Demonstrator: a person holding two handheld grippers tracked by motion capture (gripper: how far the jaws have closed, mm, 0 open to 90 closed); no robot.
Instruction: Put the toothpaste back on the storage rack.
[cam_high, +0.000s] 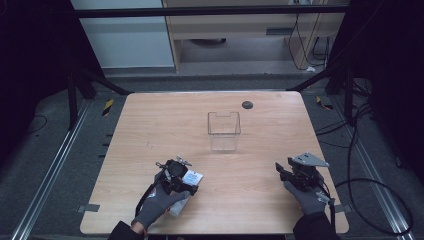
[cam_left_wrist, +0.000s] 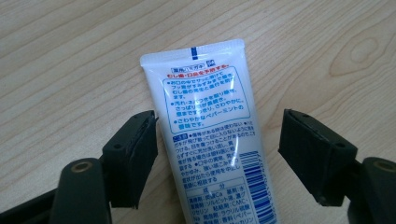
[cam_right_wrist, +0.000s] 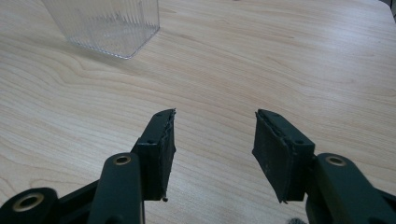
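— Where's the tube? 
— The toothpaste tube (cam_left_wrist: 210, 140) lies flat on the table (cam_high: 260, 150), between the left gripper (cam_left_wrist: 217, 154)'s wide-open pads, ungripped.
— Risk? 
— Slick plastic; an off-centre squeeze could skid it away.

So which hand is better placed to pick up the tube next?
Left. The left tool straddles the white tube lying flat on the table; its jaws stand on either side, the right one clearly apart from it. The right tool sits open over bare wood, away from the tube, nearer the clear container.
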